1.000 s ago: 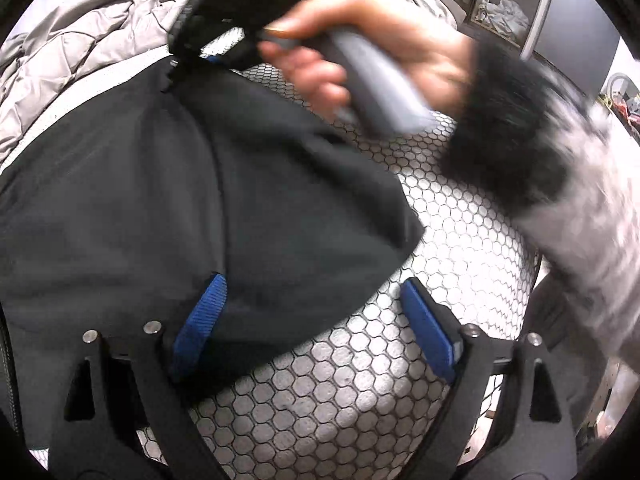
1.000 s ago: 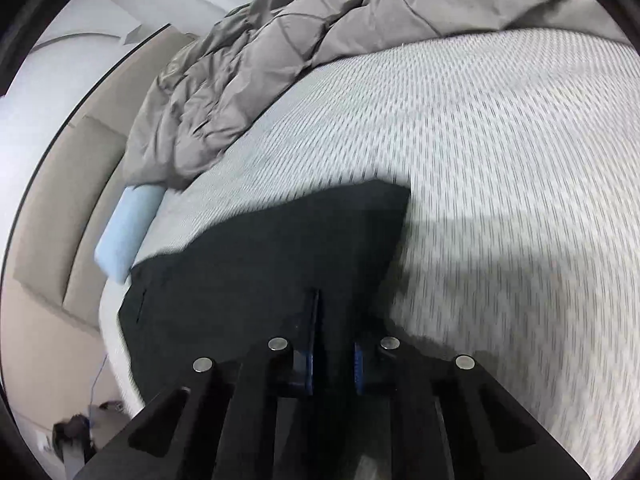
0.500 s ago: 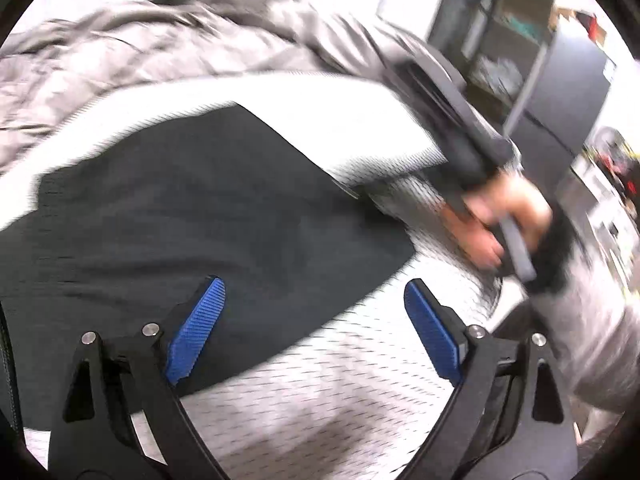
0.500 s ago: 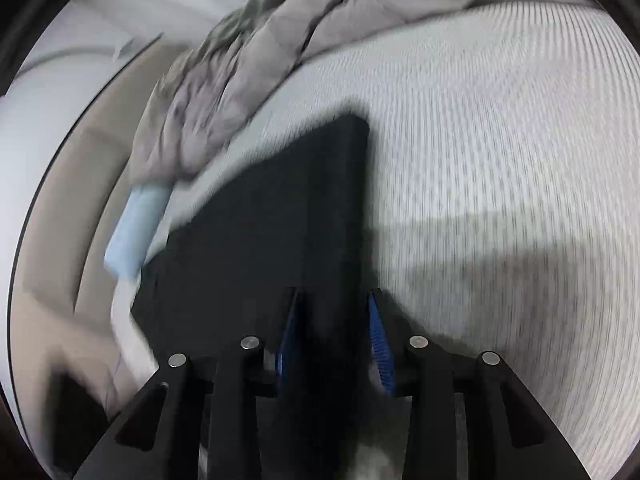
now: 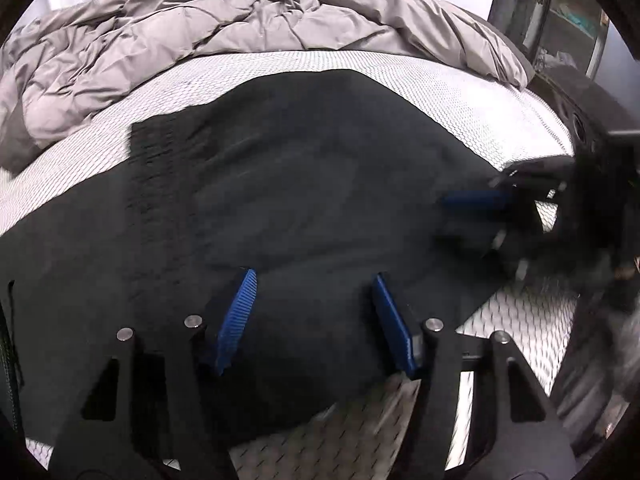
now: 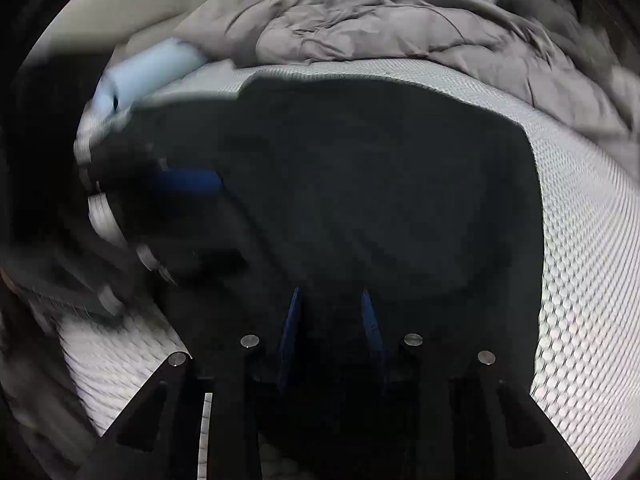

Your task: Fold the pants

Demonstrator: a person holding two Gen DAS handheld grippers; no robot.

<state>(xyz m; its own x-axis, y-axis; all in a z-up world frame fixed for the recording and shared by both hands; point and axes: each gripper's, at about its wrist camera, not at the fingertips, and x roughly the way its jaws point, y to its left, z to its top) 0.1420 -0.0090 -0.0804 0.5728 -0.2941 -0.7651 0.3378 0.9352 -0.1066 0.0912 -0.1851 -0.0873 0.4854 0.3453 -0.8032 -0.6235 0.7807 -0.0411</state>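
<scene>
Black pants [image 5: 320,180] lie folded and flat on the white honeycomb mattress [image 5: 480,92]. My left gripper [image 5: 314,312] hovers over their near edge, its blue pads apart and closing, with flat cloth showing between them and no pad pressing. From the right wrist the pants [image 6: 380,180] fill the middle. My right gripper [image 6: 330,328] sits low over the near edge, its pads a narrow gap apart with dark cloth below. Each gripper appears blurred in the other's view: the right gripper [image 5: 472,220] at the pants' right edge, the left gripper [image 6: 200,220] at their left edge.
A crumpled grey duvet [image 5: 240,32] is heaped along the far side of the bed, also the duvet [image 6: 400,32] in the right wrist view. A light blue pillow [image 6: 152,68] lies at the far left. Dark shelving [image 5: 568,20] stands beyond the bed's right side.
The right gripper let go of the pants' corner, opened a little and swung round to the near edge. The left gripper shifted further over the pants and its jaws narrowed.
</scene>
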